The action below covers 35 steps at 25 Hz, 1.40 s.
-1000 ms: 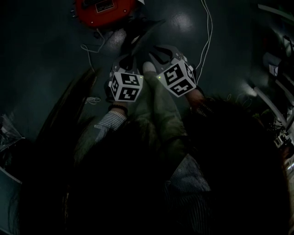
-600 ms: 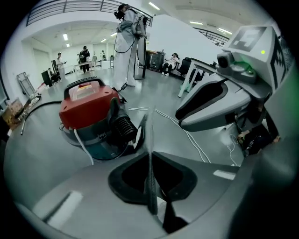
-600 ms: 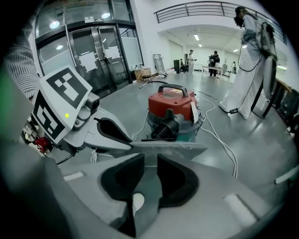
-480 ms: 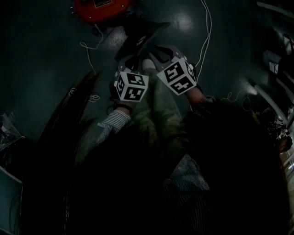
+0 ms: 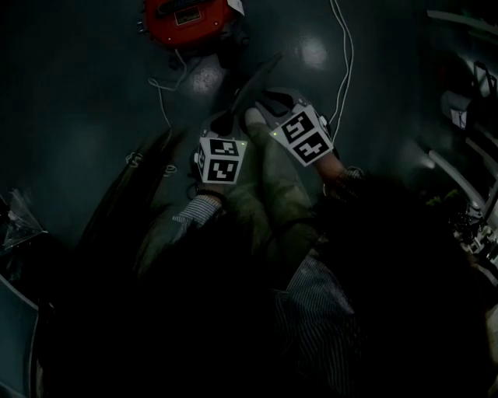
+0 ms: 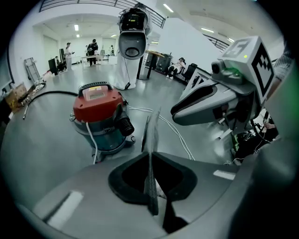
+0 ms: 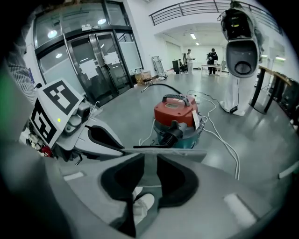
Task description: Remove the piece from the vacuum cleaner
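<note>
The vacuum cleaner, red lid on a teal drum, stands on the grey floor ahead of both grippers. A thin flat dark piece hangs in the air apart from it, carried between the two grippers. In the left gripper view the piece shows edge-on, with my left gripper shut on it. In the right gripper view the piece lies as a level grey strip, and my right gripper is shut on it. The two marker cubes sit side by side.
A white power cable runs across the floor from the vacuum, and a black hose trails left. A tall white robot stands behind. Glass doors are left. My shoe is under the grippers. Long dark objects lie left.
Both grippers have lifted a little together, with the piece still held in them. The left gripper's cube has rolled and shifted right in the head view.
</note>
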{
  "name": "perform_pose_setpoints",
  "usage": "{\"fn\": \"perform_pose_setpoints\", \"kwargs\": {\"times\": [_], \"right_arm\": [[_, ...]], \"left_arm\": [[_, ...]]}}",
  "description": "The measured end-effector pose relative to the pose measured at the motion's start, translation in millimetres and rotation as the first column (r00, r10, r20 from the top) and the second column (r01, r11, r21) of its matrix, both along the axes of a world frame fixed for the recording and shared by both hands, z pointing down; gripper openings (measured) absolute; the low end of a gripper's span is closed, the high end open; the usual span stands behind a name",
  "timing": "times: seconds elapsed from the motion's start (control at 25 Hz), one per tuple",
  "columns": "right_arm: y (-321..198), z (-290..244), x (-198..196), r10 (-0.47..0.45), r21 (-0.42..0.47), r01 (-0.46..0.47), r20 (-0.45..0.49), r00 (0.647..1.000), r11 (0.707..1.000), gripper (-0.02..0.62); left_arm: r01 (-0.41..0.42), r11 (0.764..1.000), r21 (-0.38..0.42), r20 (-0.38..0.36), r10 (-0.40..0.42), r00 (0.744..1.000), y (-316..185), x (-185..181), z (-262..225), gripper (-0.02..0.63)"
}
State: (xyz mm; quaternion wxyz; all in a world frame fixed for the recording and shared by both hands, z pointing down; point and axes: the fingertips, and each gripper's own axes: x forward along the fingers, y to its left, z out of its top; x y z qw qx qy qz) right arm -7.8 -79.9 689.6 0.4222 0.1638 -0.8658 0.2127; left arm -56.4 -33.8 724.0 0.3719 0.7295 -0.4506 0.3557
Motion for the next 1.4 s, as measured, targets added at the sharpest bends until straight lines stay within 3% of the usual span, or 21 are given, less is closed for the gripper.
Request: {"fn": "perform_pose_setpoints", "kwargs": {"times": [0.2, 0.36, 0.48, 0.56, 0.68, 0.88, 1.16, 1.4], "right_arm": [[8, -62, -2, 0.061, -0.051, -0.060, 0.026, 0.998, 0.997, 0.063], [6, -117, -4, 0.117, -0.036, -0.115, 0.055, 0.992, 0.993, 0.057], [18, -167, 2, 0.177, -0.038, -0.174, 0.091, 0.980, 0.984, 0.035], [18, -204, 4, 0.186, 0.012, -0.189, 0.122, 0.975, 0.982, 0.002], [10, -251, 1, 0.161, 0.098, -0.181, 0.184, 0.970, 0.979, 0.002], [12, -307, -5, 0.170, 0.109, -0.210, 0.294, 0.940, 0.972, 0.002], [3, -328, -11, 0.175, 0.106, -0.224, 0.350, 0.920, 0.969, 0.002], [-8, -332, -9, 0.214, 0.050, -0.251, 0.379, 0.900, 0.967, 0.002]], "left_arm": [[0.001, 1.000, 0.022, -0.011, 0.000, 1.000, 3, 1, -64, 0.029], [-0.032, 0.994, 0.101, 0.011, 0.031, 0.999, -10, -2, -125, 0.030], [-0.038, 0.993, 0.115, 0.010, 0.037, 0.999, 0, 0, -182, 0.029], [-0.034, 0.988, 0.153, 0.002, 0.034, 0.999, -5, 1, -219, 0.031], [-0.035, 0.968, 0.247, -0.007, 0.038, 0.999, -21, 3, -266, 0.031], [0.037, 0.963, 0.266, -0.099, -0.011, 0.995, -20, 5, -311, 0.031], [0.039, 0.935, 0.354, -0.091, -0.006, 0.996, -38, -3, -347, 0.030], [0.013, 0.931, 0.366, -0.045, 0.003, 0.999, -38, -11, -345, 0.030]]}}
